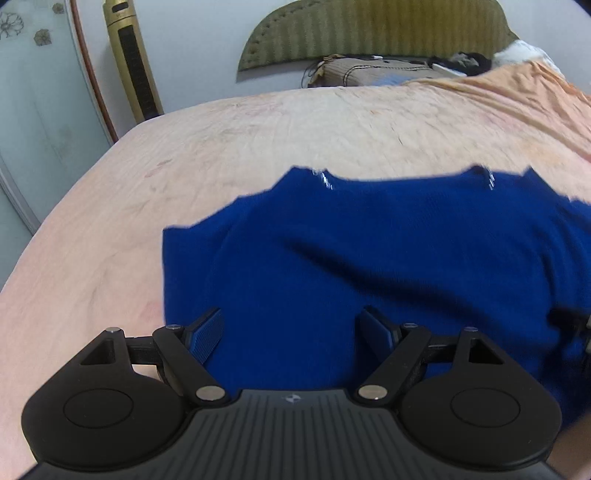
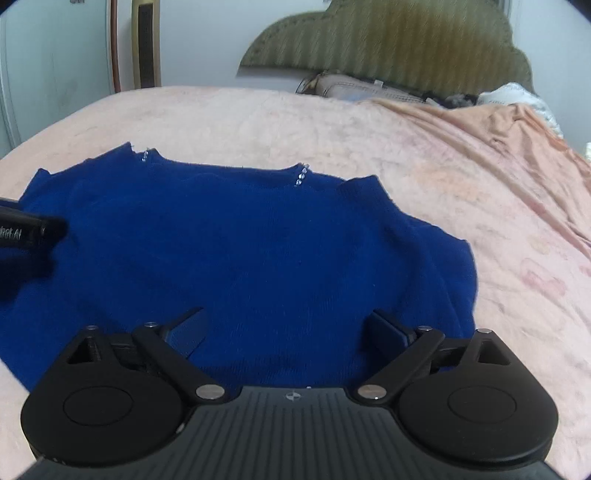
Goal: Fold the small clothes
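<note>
A deep blue knit top (image 1: 369,240) lies spread flat on the pink bed sheet (image 1: 110,221), its neckline at the far side with two short sparkly strips (image 2: 301,176). My left gripper (image 1: 291,317) hovers over the near left part of the top, jaws open, nothing between them. My right gripper (image 2: 287,317) hovers over the near right part of the blue top (image 2: 240,240), jaws wide open and empty. The left gripper's black body (image 2: 22,229) shows at the left edge of the right wrist view.
The pink sheet (image 2: 480,184) stretches beyond and to both sides of the top. At the far end stand a green padded headboard (image 1: 369,33), a pillow (image 1: 369,72) and bunched dark and white items (image 1: 469,61). A gold tower appliance (image 1: 133,62) and a glass door (image 1: 37,110) are far left.
</note>
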